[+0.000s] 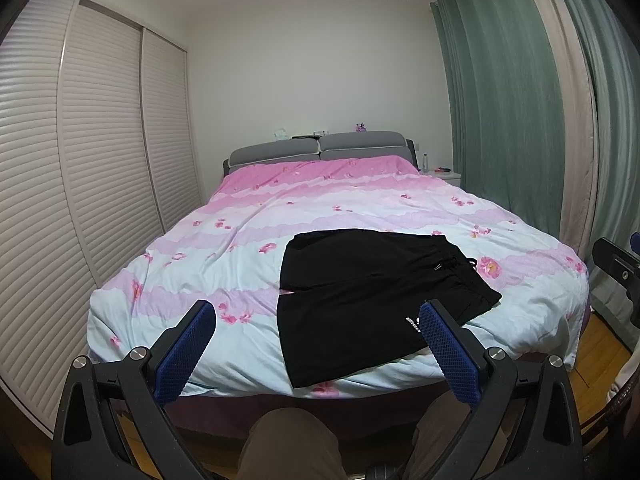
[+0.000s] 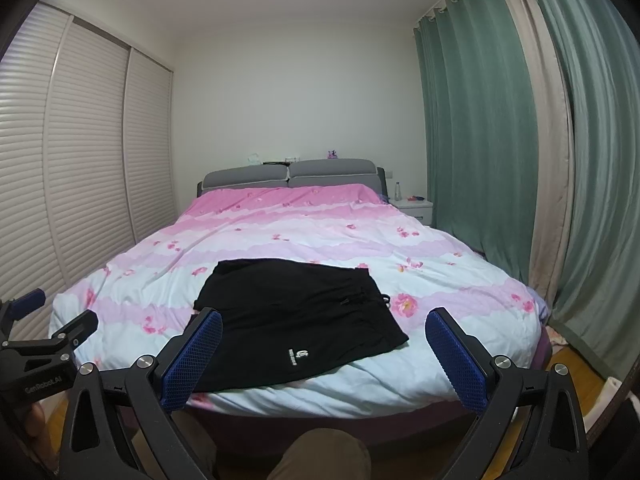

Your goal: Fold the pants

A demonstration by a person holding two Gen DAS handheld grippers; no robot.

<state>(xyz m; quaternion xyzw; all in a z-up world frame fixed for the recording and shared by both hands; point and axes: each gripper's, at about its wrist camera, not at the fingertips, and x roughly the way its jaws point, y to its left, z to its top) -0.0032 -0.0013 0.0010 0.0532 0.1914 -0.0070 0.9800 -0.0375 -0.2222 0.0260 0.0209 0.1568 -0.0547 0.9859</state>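
Black shorts point(image 1: 368, 292) lie flat on the bed near its foot, waistband with drawstring to the right and legs to the left; they also show in the right wrist view point(image 2: 296, 320), with a small white logo near the front. My left gripper point(image 1: 318, 320) is open and empty, held in front of the bed's foot edge, short of the shorts. My right gripper point(image 2: 324, 330) is open and empty, also in front of the foot edge. The left gripper also shows at the left edge of the right wrist view point(image 2: 52, 316).
The bed point(image 1: 240, 240) has a pink and pale blue flowered duvet and a grey headboard point(image 1: 320, 150). Louvred wardrobe doors point(image 1: 80, 160) run along the left. Green curtains point(image 1: 500, 100) hang on the right. A white nightstand point(image 2: 416, 208) stands by the headboard. My knees point(image 1: 296, 444) are below.
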